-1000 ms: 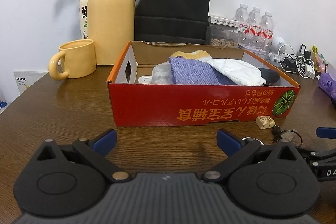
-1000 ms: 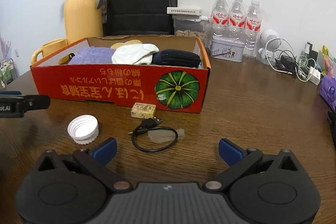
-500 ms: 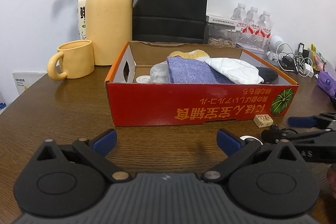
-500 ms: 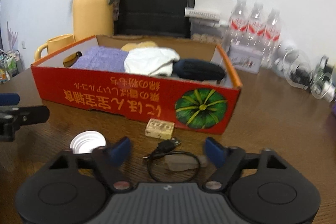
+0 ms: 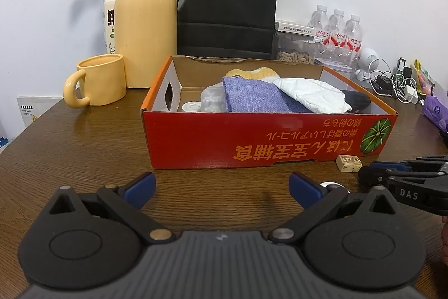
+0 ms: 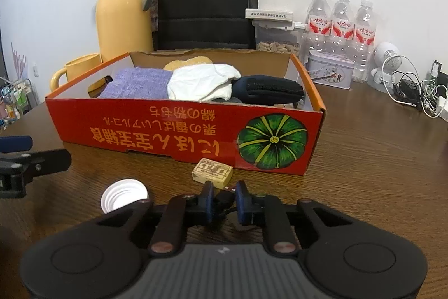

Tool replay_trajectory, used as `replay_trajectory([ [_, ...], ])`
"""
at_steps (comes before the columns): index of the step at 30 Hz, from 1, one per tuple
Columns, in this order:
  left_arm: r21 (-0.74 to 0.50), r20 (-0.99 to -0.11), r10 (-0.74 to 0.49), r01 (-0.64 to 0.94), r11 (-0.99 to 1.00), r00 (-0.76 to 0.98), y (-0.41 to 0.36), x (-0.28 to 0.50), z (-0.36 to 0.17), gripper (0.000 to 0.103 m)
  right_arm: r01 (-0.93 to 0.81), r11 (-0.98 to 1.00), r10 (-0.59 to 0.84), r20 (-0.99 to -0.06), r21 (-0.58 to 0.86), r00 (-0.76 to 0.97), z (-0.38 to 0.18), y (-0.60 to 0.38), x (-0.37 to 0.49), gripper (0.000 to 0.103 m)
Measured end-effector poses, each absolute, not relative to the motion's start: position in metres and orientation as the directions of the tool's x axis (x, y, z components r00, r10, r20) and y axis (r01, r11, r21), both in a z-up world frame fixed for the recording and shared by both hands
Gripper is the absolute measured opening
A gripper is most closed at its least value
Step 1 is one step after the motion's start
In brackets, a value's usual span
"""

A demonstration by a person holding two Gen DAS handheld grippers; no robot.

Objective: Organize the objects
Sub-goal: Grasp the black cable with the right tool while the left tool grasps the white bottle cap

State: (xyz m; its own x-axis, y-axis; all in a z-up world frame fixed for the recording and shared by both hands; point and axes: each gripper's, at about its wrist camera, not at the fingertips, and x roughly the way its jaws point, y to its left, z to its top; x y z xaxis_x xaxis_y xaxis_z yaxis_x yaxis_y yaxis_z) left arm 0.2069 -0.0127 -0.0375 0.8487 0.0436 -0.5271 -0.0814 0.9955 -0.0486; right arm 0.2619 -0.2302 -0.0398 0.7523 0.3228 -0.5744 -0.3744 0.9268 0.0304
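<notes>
The right hand-held gripper (image 6: pixel 224 202) is closing on the black cable (image 6: pixel 224 196) lying just in front of the red box (image 6: pixel 179 131), pads nearly together around its plug. The left hand-held gripper (image 5: pixel 221 185) is hanging wide open, empty. Next move, likely: lifting the cable into the box without snagging its loop.

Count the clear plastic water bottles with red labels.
3. They stand in a row at the back right of the table by the wall: left bottle, middle bottle, right bottle, behind a pale tin box. None looks hidden.
</notes>
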Motion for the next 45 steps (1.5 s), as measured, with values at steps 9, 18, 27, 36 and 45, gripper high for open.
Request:
replay_trajectory([
  [9,-0.048,-0.527,0.044,-0.081,0.996,0.849,-0.013,0.207,-0.038,0.103,-0.356,0.934,0.308,-0.497,-0.003,0.811,-0.031,-0.234,0.245,0.014],
  [18,-0.046,-0.535,0.037,-0.073,0.996,0.844,-0.015,0.208,-0.039,0.103,-0.347,0.937,0.328,-0.421,0.032,0.846,-0.018,-0.248,0.226,0.009],
  [27,-0.059,-0.524,-0.014,-0.020,0.998,0.851,-0.029,0.203,-0.041,0.103,-0.351,0.934,0.350,-0.367,0.067,0.862,-0.010,-0.259,0.213,0.006],
  [36,-0.029,-0.547,-0.065,0.058,0.998,0.835,-0.072,0.210,-0.045,0.103,-0.353,0.930,0.365,-0.325,0.097,0.872,-0.004,-0.269,0.205,0.006],
  [45,-0.016,-0.615,-0.051,0.052,0.998,0.787,-0.092,0.231,-0.055,0.061,-0.347,0.932,0.363,-0.317,0.108,0.876,-0.003,-0.272,0.204,0.006],
])
